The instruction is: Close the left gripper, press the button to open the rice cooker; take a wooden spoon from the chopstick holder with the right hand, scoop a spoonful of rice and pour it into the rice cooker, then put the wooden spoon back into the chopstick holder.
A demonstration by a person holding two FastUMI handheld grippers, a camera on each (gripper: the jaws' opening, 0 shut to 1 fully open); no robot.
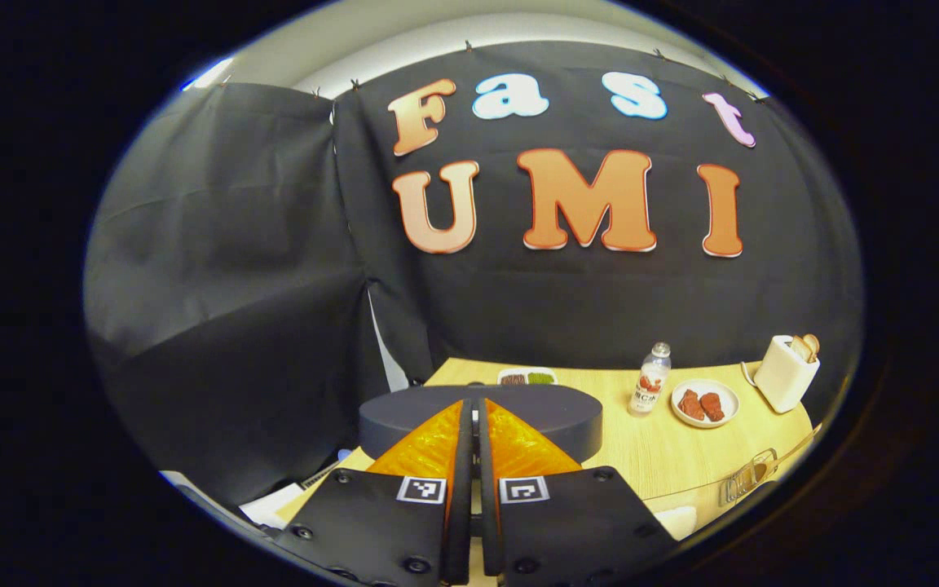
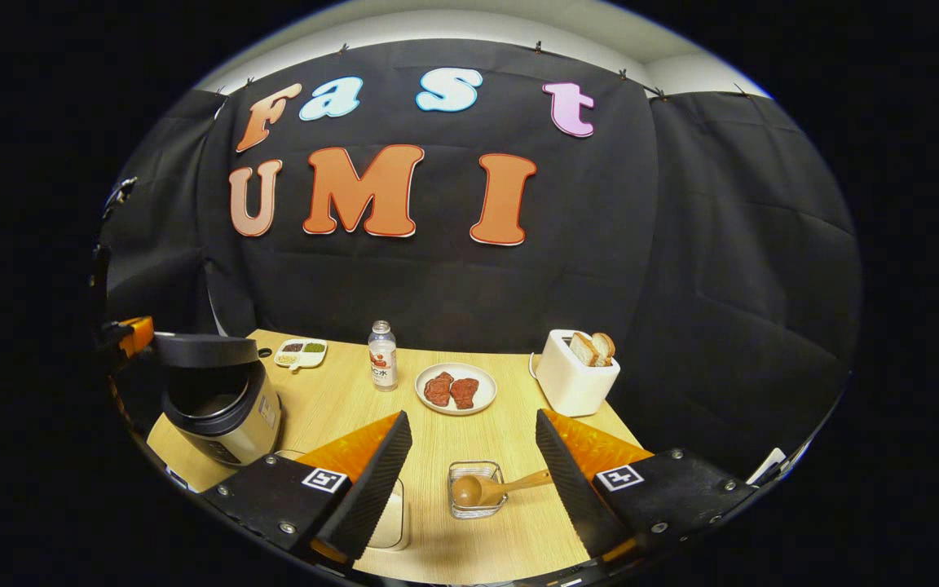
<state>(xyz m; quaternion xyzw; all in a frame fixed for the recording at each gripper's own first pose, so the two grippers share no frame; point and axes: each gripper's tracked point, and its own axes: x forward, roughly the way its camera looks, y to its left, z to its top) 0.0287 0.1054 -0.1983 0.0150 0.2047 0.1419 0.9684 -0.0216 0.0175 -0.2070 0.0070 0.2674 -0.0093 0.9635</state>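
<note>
Hovering over the table (image 2: 437, 424), the right gripper (image 2: 473, 456) is standing wide apart above a wooden spoon (image 2: 490, 487) lying in a glass holder (image 2: 476, 489). Pressed together, the left gripper (image 1: 473, 424) is sitting by the cooker (image 2: 221, 399), whose lid is standing open.

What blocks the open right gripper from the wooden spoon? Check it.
Nothing visible does. The right gripper stands open above the pale wooden table, and the brown wooden spoon lies in the small clear square glass holder directly between and below its fingers.
</note>
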